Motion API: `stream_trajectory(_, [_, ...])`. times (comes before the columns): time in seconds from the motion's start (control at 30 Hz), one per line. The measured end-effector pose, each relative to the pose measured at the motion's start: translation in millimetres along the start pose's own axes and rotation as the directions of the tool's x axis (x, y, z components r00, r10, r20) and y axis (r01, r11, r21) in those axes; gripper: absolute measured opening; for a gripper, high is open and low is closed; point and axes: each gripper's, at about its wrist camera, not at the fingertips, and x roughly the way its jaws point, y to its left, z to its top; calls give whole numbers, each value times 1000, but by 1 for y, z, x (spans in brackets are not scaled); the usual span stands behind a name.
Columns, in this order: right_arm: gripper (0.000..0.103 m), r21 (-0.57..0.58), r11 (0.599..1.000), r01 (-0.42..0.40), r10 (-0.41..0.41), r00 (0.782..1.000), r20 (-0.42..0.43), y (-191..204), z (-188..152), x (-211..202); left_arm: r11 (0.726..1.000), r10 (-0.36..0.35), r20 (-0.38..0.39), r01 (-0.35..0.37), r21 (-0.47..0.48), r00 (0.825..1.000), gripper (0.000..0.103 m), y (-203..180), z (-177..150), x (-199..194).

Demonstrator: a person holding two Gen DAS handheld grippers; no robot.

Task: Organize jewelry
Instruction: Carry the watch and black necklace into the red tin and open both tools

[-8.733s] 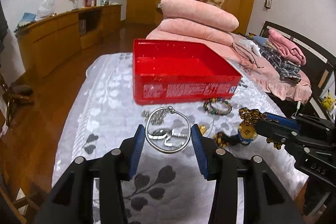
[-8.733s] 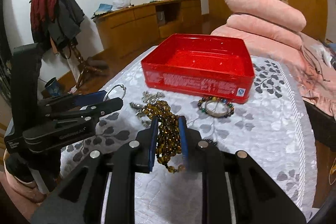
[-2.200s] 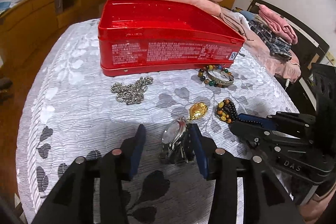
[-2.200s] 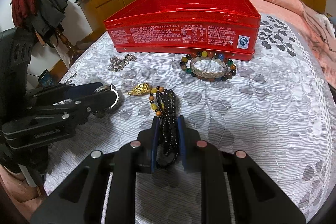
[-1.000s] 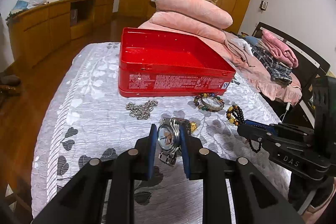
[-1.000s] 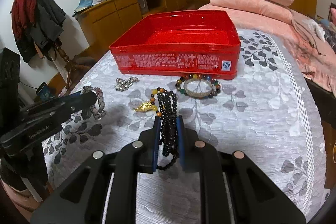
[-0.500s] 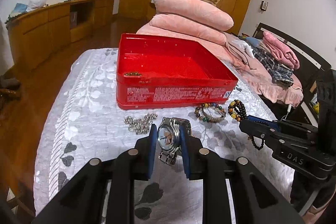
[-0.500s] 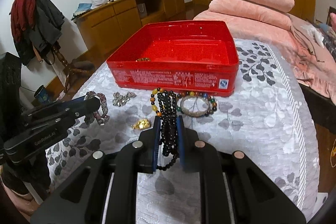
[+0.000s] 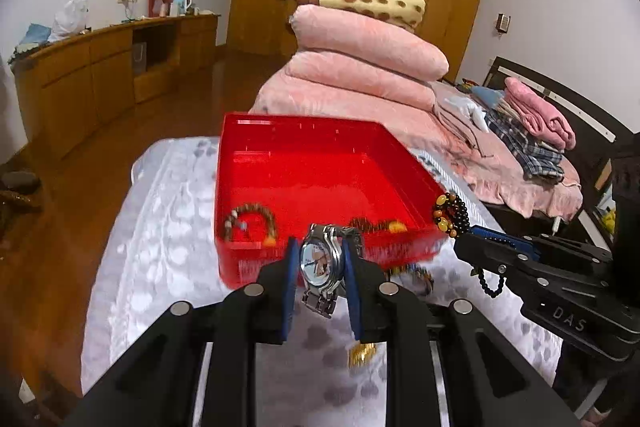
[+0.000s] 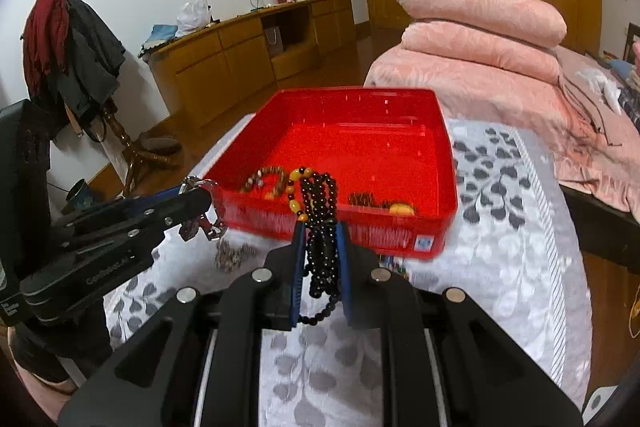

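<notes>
Left gripper (image 9: 319, 267), blue-padded fingers pinching a silver wristwatch (image 9: 320, 263) by the case edges, dial facing the camera, steel bracelet hanging below; held in the air just near of the near wall of a red tin box (image 9: 256, 259). Right gripper (image 10: 319, 259), fingers clamped on a bunched black bead bracelet (image 10: 319, 223) with a few amber and brown beads at the top and a loop drooping beneath; likewise raised at the near wall of the box, toward its right end. Inside the box, against the near wall: at left a brown bead bracelet (image 9: 250, 223), at right a darker bead strand with an amber bead (image 10: 380, 203). Box resting on a white tablecloth with grey leaf pattern (image 10: 512, 195). On the cloth, near of the box: a silver chain heap (image 10: 232, 255) at left, a blurred multicoloured bead bracelet (image 9: 412, 273) partly hidden by the fingers, and a gold pendant (image 9: 363, 351) nearest. Far right, stacked pink quilts (image 9: 368, 59) on a bed; far left, a wooden sideboard (image 9: 92, 75).
</notes>
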Motion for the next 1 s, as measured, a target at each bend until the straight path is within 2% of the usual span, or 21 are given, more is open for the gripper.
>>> stream_trajectory(0.3, [14,21,1000,-3,3,1000,17,-11,39,18,1000,10,37,-10,-20,999,22,3,34,18])
stream_trajectory(0.83, [14,60,998,22,-19,999,-51,-33,67,81,998,43,-22,-44,-45,999,22,17,55,81])
stream_trajectory(0.9, [17,67,997,27,-23,998,-55,-35,69,87,998,43,-41,-45,-49,998,23,21,56,90])
stream_trajectory(0.93, [22,74,997,33,-29,998,-48,-37,70,91,997,42,-51,-45,-55,998,25,22,56,94])
stream_trajectory(0.97, [38,82,996,36,-33,999,-41,-40,70,93,997,36,-51,-40,-67,998,36,24,56,96])
stream_trajectory(1.0, [44,88,995,43,-40,999,-36,-41,70,93,996,35,-45,-38,-76,998,52,27,56,96])
